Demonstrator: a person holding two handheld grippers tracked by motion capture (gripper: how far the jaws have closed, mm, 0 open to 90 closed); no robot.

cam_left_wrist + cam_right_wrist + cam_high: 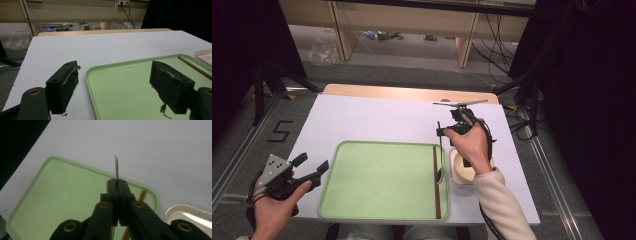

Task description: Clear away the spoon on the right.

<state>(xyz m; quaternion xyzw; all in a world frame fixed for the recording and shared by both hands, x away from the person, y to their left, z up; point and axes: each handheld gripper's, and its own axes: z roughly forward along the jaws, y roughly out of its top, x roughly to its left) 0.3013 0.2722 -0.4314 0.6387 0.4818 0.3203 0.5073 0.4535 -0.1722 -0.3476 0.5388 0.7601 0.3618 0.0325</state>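
Green tray point(382, 180) already carries brown chopsticks point(436, 180) along its right edge; the right tongs point(441, 133) clamp a metal spoon point(440, 160) above that edge, unplaced. Left tongs point(314, 167) wait wide, empty.

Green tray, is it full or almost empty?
Almost empty: the green tray holds just brown chopsticks along one edge; the rest is bare.

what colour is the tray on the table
Pale green; the tray shows best in the high view.
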